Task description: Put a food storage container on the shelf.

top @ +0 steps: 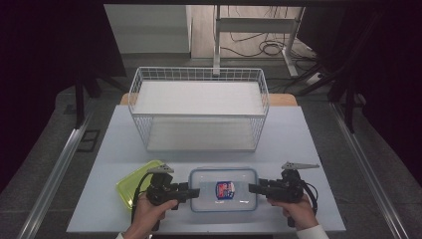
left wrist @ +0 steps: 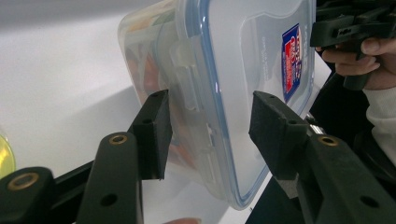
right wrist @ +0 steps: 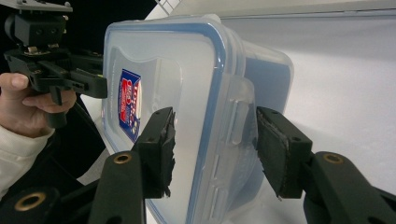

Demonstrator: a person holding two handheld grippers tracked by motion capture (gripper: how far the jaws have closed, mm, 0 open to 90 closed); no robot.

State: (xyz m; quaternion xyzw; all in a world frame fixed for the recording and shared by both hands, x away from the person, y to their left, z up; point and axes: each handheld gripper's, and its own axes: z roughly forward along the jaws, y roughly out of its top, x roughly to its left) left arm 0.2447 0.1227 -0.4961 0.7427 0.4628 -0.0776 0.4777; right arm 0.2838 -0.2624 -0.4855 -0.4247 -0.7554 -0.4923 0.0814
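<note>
In the high view, a clear plastic container [top: 223, 189] with a blue-rimmed lid and a red and blue label lies flat on the pale counter [top: 114, 139], near its front edge. The left tongs [top: 195, 192] meet the container's short side at 9 o'clock and the right tongs [top: 253, 188] meet the opposite short side at 3 o'clock, each held level by a hand and pointing inward. A yellow-green lid [top: 133, 183] lies on the counter just beyond the left hand, at 9 o'clock from the container. A white wire basket [top: 199, 107] stands at 12 o'clock, well apart from the container.

In the left gripper view, the container [left wrist: 243, 65] fills the upper middle, its latch flap and lid edge running between the two black jaws. The left tongs [left wrist: 210, 135] stand about half open, straddling that end: one pad sits close against the body side, the other stands a little off the lid face. Whether either pad presses is not clear. The other hand and its tongs show at 2 o'clock.

In the right gripper view, the container [right wrist: 163, 88] again sits between the jaws, its end flap in the gap. The right tongs [right wrist: 215, 149] are about half open; the lid-side pad lies against or just off the lid, the other pad stands slightly clear of the body. The other tongs [right wrist: 100, 86] appear at 10 o'clock, at the far end.
</note>
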